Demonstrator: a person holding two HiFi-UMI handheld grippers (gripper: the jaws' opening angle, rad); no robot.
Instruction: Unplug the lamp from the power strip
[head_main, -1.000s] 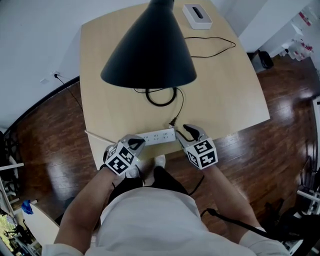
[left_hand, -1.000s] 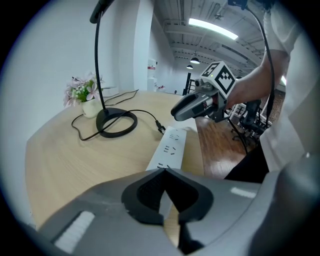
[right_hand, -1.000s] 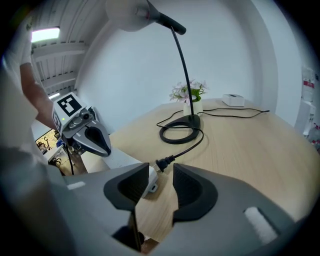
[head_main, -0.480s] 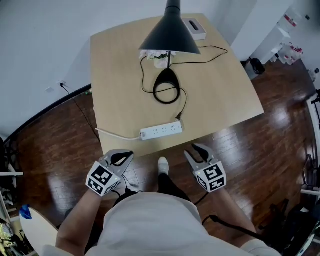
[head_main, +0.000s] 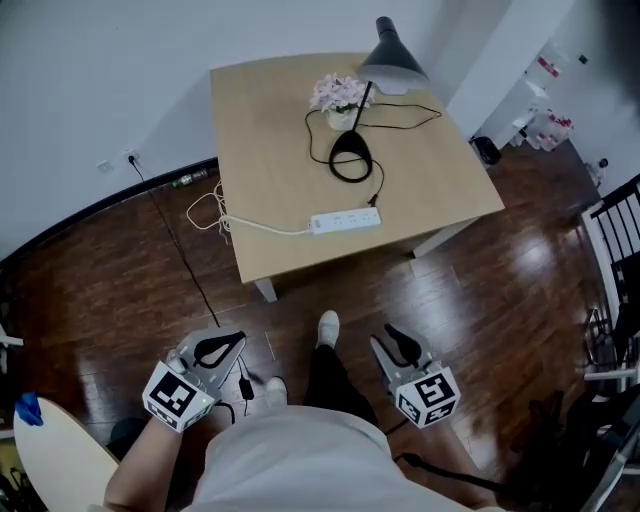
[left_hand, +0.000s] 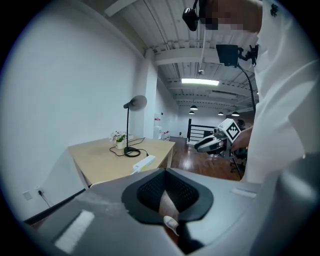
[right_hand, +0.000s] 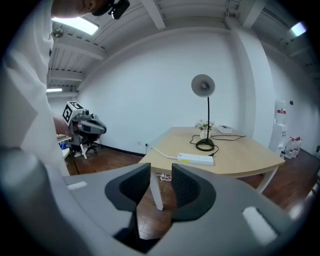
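Standing well short of the pale wooden counter (head_main: 270, 130), I have both tools low over the dark wood floor (head_main: 120, 290), so nothing is within reach yet. The left gripper (left_hand: 167, 195) has its jaws parted by only a thin slit and holds nothing. Far ahead of those jaws and a little to their left lies the white power strip (head_main: 345, 219), near the counter's front edge. The black desk lamp (head_main: 351, 165) stands beyond it. Its black cord (head_main: 372, 190) ends at the strip's right end, but I cannot tell whether it is plugged in. The right gripper (right_hand: 161, 182) has its jaws wider apart and empty, with the strip ahead of them, slightly right, which I judge ready for the plug.
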